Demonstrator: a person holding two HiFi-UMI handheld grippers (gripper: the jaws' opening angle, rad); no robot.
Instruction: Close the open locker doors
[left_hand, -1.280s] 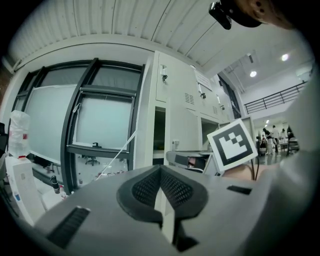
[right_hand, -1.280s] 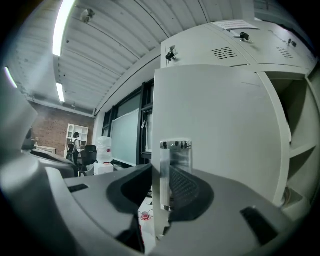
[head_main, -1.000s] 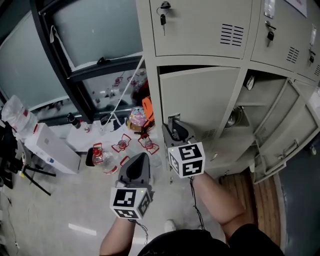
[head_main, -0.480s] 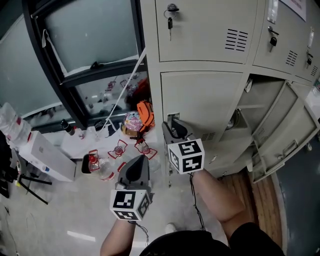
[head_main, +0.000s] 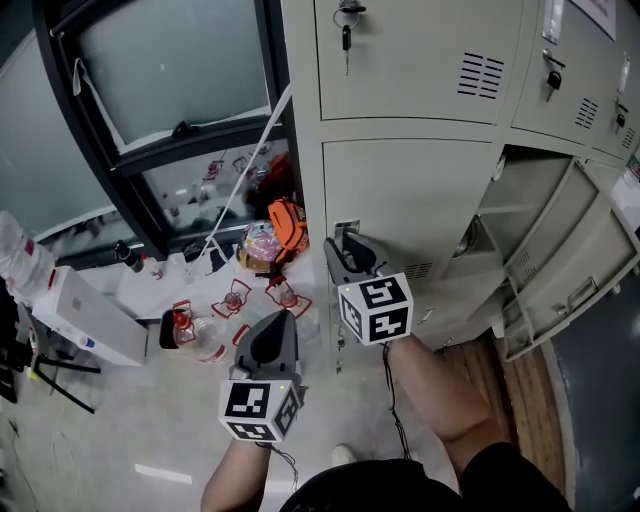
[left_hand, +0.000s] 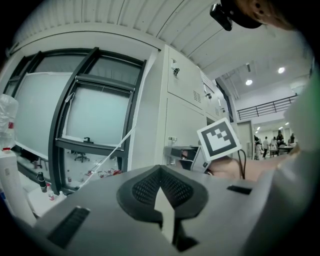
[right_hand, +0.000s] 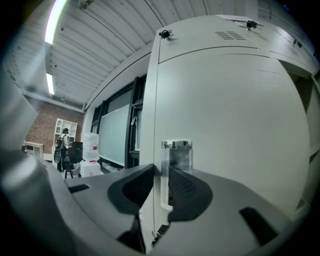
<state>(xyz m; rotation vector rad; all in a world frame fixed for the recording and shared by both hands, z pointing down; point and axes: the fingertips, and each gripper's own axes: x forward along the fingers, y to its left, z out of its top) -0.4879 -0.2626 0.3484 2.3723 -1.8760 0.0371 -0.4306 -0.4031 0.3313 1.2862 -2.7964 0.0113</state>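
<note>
Locker door (head_main: 410, 200) now flush, no longer ajar! Right gripper (right_hand: 161, 172), jaws just been closing, pinches the shiny rectangular metal handle (right_hand: 176, 155) dead ahead; left gripper (left_hand: 161, 170) empty, ribbed pads (left_hand: 144, 187) together.

We can read no words or numbers anywhere (the paper sheet (head_main: 597, 12) on the lockers (head_main: 400, 60) is too small).

Bottles (head_main: 196, 334), seemingly, lie on the floor (head_main: 100, 440) left of the lockers (head_main: 410, 60), below the window (head_main: 170, 60).
</note>
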